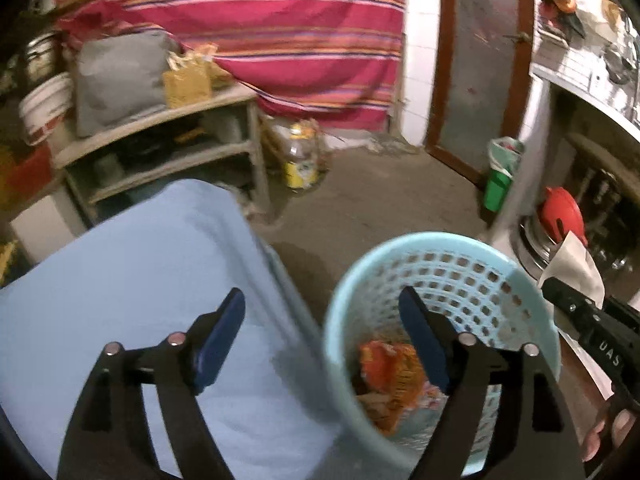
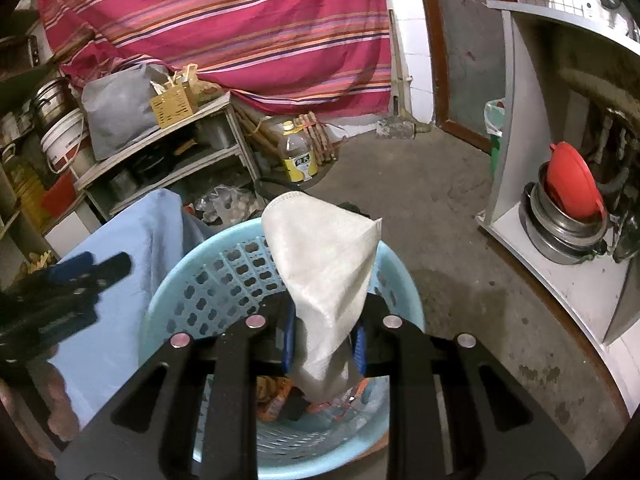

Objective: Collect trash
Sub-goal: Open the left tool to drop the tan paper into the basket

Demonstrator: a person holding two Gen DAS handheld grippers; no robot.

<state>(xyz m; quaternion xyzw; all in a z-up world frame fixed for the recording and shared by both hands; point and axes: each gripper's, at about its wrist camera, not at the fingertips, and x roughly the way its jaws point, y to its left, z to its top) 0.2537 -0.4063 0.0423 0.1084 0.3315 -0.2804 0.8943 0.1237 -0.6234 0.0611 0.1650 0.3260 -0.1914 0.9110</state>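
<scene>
Right wrist: claw (image 2: 324, 346) pinches napkin (image 2: 324, 264) above basket (image 2: 224, 280).

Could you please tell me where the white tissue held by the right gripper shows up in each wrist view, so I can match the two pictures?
Left wrist view: the white tissue peeks in at the right edge, above the right gripper.
Right wrist view: the white tissue fills the centre, pinched in the right gripper over the basket.
Shared landmark: the light blue basket, with orange wrappers inside.
</scene>
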